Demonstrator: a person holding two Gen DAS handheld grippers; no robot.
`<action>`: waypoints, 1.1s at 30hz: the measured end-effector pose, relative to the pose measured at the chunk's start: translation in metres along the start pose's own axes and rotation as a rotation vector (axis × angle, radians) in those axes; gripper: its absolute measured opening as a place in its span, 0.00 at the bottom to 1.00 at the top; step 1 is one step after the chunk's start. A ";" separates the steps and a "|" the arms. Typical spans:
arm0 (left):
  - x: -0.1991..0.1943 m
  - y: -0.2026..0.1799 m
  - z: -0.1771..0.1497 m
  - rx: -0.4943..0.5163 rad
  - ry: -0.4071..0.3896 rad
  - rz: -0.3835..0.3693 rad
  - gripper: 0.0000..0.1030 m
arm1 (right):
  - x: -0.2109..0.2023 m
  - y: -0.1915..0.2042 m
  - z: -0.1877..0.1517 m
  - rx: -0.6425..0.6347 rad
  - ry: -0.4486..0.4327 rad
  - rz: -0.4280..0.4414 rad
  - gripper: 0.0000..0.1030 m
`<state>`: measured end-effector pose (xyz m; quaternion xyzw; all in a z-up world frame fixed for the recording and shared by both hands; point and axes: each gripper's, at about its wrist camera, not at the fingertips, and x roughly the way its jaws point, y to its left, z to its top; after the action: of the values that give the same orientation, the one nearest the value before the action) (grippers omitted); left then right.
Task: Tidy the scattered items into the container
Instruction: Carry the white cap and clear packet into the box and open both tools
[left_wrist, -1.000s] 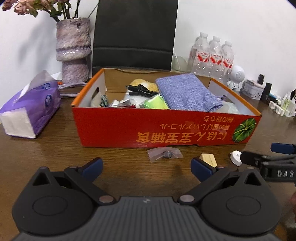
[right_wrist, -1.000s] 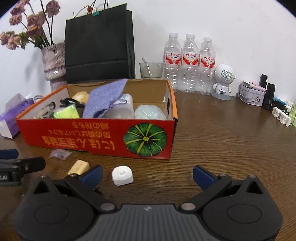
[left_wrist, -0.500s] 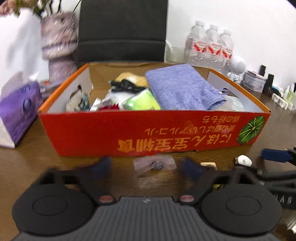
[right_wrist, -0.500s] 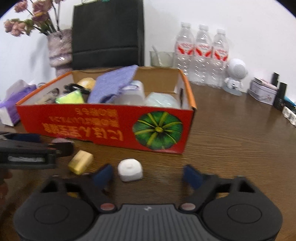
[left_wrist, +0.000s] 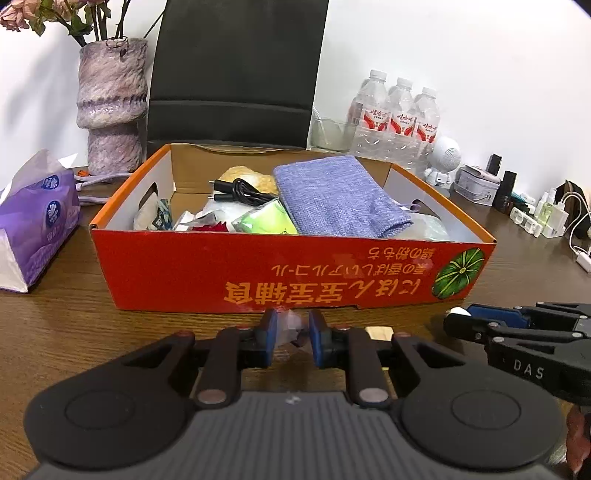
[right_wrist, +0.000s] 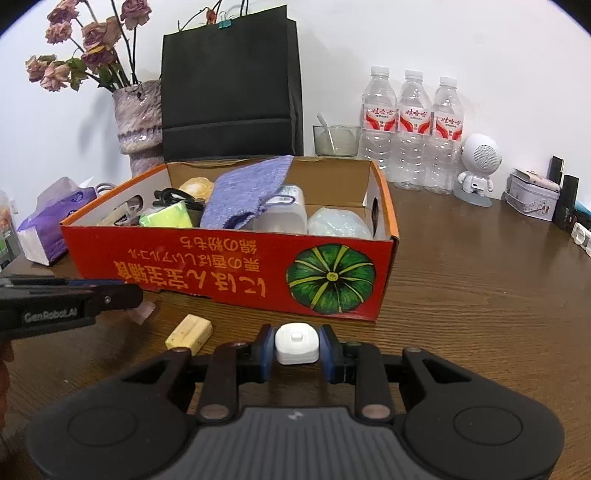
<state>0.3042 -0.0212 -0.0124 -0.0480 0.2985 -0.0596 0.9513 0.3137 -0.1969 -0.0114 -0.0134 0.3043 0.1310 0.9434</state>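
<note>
Red cardboard box (left_wrist: 258, 273) with orange rim, open on top, in the middle of a brown wood-grain bench (right_wrist: 480, 295). Printed on its front wall: yellow upside-down lettering and a green striped pumpkin picture. Packed inside: folded purple-blue woven cloth (left_wrist: 332, 195), coiled black cable (left_wrist: 240, 192), lime-green packet (left_wrist: 269, 221), pale yellow fluffy lump at the back, white plastic tub (right_wrist: 284, 214) and a bluish crinkled bag (right_wrist: 338, 223) at the box's right end.

In front of the box, on the bench: small clear plastic packet (left_wrist: 290, 326) pinched between the blue pads of the left gripper (left_wrist: 291, 332), jaws just closed in on it. Further right, small white rounded plastic piece (right_wrist: 296, 343) clamped between the pads of the right gripper (right_wrist: 295, 345), jaws likewise just closed in. Between the two, a pale yellow rectangular block (right_wrist: 189, 332), lying loose on the wood, apart from both grippers.

Left of the box, purple soft tissue pack (left_wrist: 33, 221). Behind, against a white wall: mottled purple-grey vase (right_wrist: 138, 122) with dried pink flowers, black paper bag (right_wrist: 231, 85), glass cup (right_wrist: 336, 140), three clear water bottles (right_wrist: 412, 129) with red labels, white round robot-shaped figure (right_wrist: 478, 166), small tin and other oddments at far right.
</note>
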 end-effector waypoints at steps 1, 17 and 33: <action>-0.001 0.001 0.000 -0.004 -0.002 -0.001 0.19 | 0.000 -0.001 0.000 0.002 -0.002 0.002 0.24; -0.060 0.012 0.018 0.002 -0.107 -0.053 0.19 | -0.039 0.008 0.026 0.010 -0.112 0.054 0.24; -0.014 0.029 0.084 -0.057 -0.244 -0.004 0.19 | 0.006 0.002 0.101 0.089 -0.216 -0.022 0.24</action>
<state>0.3430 0.0145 0.0603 -0.0826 0.1819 -0.0465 0.9787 0.3757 -0.1833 0.0680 0.0391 0.2064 0.1076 0.9718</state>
